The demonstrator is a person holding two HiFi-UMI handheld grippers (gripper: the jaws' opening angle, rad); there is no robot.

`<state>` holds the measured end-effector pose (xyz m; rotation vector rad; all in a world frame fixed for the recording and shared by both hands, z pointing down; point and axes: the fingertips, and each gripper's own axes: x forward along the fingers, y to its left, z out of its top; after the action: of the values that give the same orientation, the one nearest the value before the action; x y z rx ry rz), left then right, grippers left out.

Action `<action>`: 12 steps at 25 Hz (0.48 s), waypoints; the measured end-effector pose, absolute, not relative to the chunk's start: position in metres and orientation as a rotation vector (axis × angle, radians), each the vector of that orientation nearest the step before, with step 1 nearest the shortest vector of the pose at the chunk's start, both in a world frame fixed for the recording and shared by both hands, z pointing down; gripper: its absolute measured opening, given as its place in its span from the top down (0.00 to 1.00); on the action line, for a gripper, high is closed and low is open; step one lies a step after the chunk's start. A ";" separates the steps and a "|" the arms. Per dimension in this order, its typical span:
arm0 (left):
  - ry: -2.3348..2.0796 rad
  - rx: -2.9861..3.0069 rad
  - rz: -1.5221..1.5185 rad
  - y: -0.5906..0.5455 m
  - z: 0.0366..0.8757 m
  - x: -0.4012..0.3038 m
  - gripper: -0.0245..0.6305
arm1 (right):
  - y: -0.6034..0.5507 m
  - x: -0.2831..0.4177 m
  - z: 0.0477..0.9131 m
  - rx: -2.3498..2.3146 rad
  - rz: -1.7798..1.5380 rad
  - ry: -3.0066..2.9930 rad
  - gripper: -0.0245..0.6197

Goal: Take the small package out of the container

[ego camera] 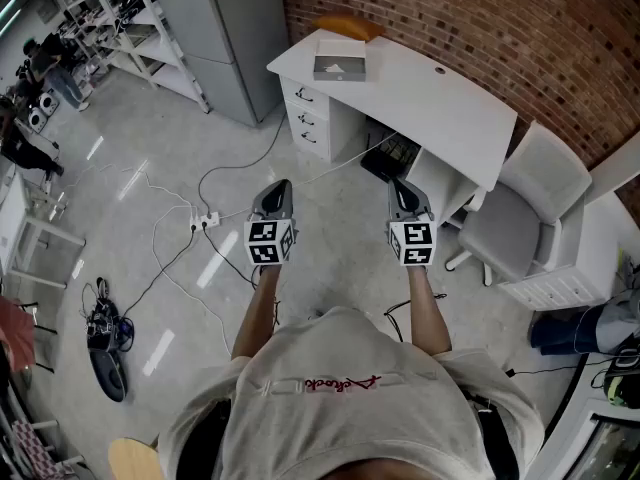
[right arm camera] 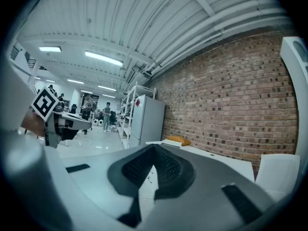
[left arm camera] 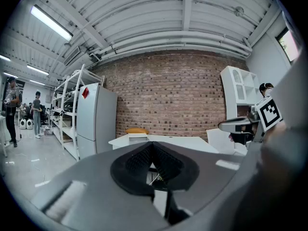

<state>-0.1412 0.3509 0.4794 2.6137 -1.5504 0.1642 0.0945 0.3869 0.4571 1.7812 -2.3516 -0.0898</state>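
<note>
Head view: left hand-held gripper (ego camera: 277,190) and right hand-held gripper (ego camera: 399,188) over grey floor (ego camera: 150,158), well apart from white tabletop (ego camera: 440,98). White open cardboard box (ego camera: 340,45) at its far left corner, small pale package (ego camera: 336,67) inside. Left gripper view: jaws pressed together, pinching nothing. Right gripper view: same.

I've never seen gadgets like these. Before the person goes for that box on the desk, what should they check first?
1. Left gripper free: ok, jaws together with nothing between them.
2. Right gripper free: ok, shut and empty as well.
3. Container in sight: ok, it sits open near the far corner of the white desk.
4. Small package inside: cannot tell. A pale object lies in it, too small to identify.
5. Grippers near the container: not ok, both hang over the floor, well short of the desk.
6. Walking path: probably not ok, cables trail across the floor towards the desk.
</note>
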 end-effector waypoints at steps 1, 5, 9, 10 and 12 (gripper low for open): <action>-1.553 2.611 0.167 0.352 0.480 -0.142 0.95 | 0.388 0.093 0.459 1.778 -0.084 -2.353 0.95; -1.556 2.610 0.175 0.355 0.481 -0.143 0.95 | 0.389 0.091 0.461 1.770 -0.073 -2.355 0.95; -1.556 2.611 0.176 0.356 0.479 -0.143 0.95 | 0.390 0.091 0.459 1.769 -0.067 -2.360 0.95; -1.556 2.610 0.177 0.356 0.479 -0.143 0.95 | 0.390 0.091 0.459 1.770 -0.066 -2.366 0.95; -1.559 2.609 0.181 0.357 0.479 -0.142 0.95 | 0.390 0.092 0.458 1.782 -0.065 -2.382 0.95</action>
<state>-0.1416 0.3569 0.4790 2.6094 -1.5586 0.1809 0.0922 0.3904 0.4577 1.7816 -2.3819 -0.0651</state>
